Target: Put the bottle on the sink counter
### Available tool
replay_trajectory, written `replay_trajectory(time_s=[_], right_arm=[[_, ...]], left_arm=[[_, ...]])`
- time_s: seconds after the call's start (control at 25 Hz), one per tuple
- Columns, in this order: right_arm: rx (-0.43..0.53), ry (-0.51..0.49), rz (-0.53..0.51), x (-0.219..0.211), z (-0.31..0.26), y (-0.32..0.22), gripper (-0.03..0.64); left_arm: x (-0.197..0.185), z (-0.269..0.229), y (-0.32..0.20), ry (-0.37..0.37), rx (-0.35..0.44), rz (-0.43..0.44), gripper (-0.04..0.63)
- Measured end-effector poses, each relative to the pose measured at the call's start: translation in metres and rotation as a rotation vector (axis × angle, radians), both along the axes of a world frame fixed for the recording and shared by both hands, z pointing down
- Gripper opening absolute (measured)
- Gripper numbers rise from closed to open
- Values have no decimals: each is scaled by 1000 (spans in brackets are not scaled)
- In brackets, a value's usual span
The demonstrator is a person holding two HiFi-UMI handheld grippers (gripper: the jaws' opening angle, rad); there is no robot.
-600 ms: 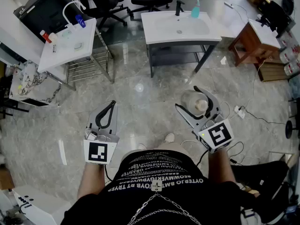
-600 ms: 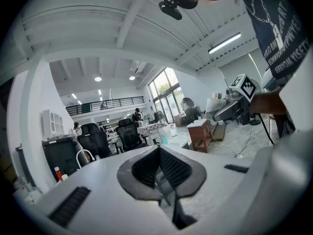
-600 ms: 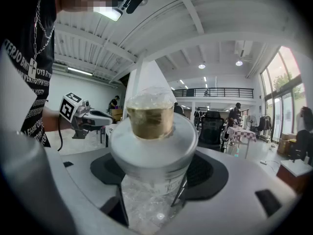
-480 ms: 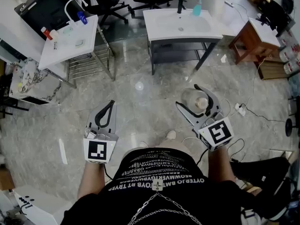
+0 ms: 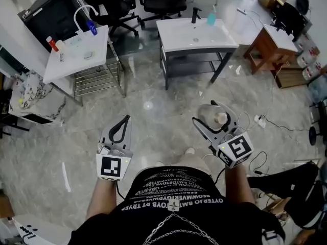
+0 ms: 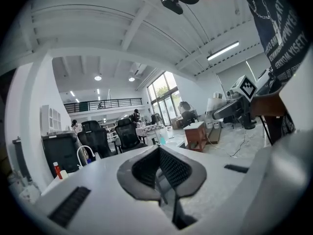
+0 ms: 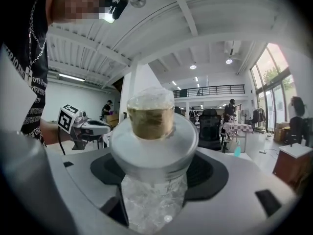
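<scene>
Both forearms reach forward from the torso, low over the marble floor (image 5: 153,93). The right claw (image 5: 217,114) angles slightly leftward, its jaws spread wide and clamped on the bottle (image 7: 151,126), which stands upright between them. The bottle is clear and crinkled, with a broad shoulder and a tan cap. The left claw (image 5: 123,120) points ahead, jaws together and empty. The white sink surface (image 5: 179,34) lies well beyond the bottle.

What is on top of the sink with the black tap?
A black tap and a small teal bottle stand at the back of the sink. Its top hides part of the shelf below.
</scene>
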State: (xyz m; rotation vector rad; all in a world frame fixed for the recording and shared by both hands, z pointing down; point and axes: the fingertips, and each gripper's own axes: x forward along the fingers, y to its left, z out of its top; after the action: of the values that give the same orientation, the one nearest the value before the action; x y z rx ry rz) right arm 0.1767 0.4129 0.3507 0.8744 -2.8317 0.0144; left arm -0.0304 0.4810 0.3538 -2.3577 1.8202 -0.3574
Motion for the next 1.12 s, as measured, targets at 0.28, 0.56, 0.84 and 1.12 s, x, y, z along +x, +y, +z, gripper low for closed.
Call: replay_trajectory(time_s=[0.28,0.56,0.84,1.12], right_arm=[[-1,-25,45,-11,-2,1,336],[-14,15,1,-34,6,-26,336],[-24,5,-36,-57,18,-87,336],[-21,14,-66,-61,14,-169,336]], left_arm=[[-25,8,8,32,1,-17,6],[-51,11,-8,38,11,-64,6],[-67,20,-60,24,-13,-103,6],[-67,13,-146,25,-16,-118,6]])
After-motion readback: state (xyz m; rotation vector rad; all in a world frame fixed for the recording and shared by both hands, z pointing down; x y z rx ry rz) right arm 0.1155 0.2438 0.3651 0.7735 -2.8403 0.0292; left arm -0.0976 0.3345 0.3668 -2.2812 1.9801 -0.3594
